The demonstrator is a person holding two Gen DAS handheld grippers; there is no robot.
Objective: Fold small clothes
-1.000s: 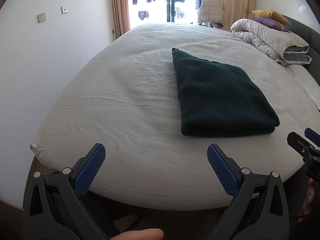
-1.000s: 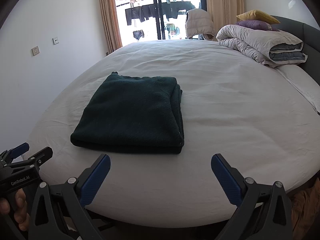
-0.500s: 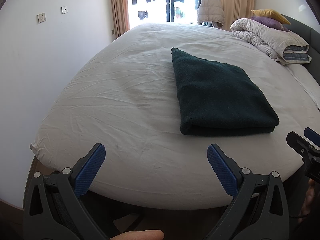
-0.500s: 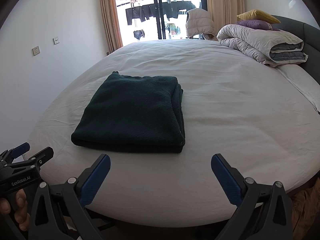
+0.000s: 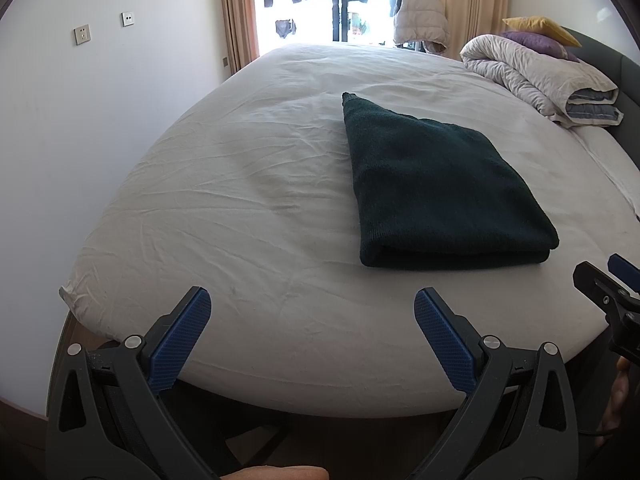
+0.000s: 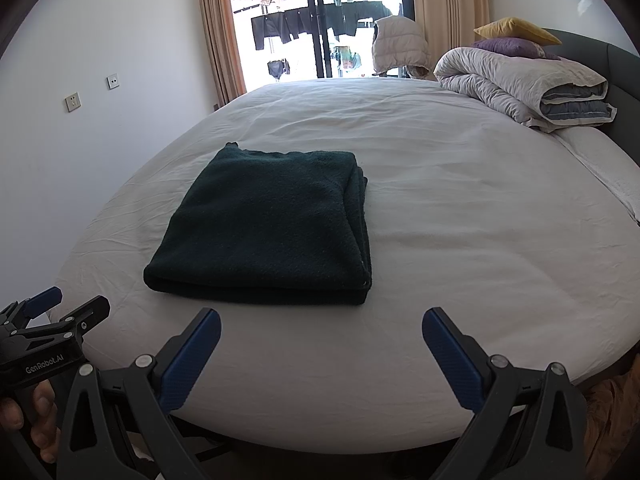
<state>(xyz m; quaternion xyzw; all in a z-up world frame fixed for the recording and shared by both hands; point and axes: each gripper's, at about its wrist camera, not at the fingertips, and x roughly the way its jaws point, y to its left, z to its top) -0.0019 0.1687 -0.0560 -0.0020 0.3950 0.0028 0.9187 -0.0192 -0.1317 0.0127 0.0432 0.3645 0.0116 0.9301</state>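
While both grippers are held back from the bed edge, little is seen to alter.
Change: almost none across the last second; the sweater [image 6: 268,224] is only slightly shifted in both views, so a small drift of the cameras is inferred, not a move of the cloth.
Meaning for task: the sweater is already folded into a compact, layered rectangle, and this piece is judged finished or nearly so.
Sweater place: it is laid flat on the white sheet [image 6: 460,240] of the bed, near the front edge.
Left gripper [image 5: 312,308]: its jaws are spread wide and nothing is held; the sweater [image 5: 436,188] is seen ahead and to the right, apart from the tips.
Right gripper [image 6: 320,328]: its jaws are likewise spread and empty; the sweater is set ahead and to the left, its near fold just beyond the left fingertip, untouched.
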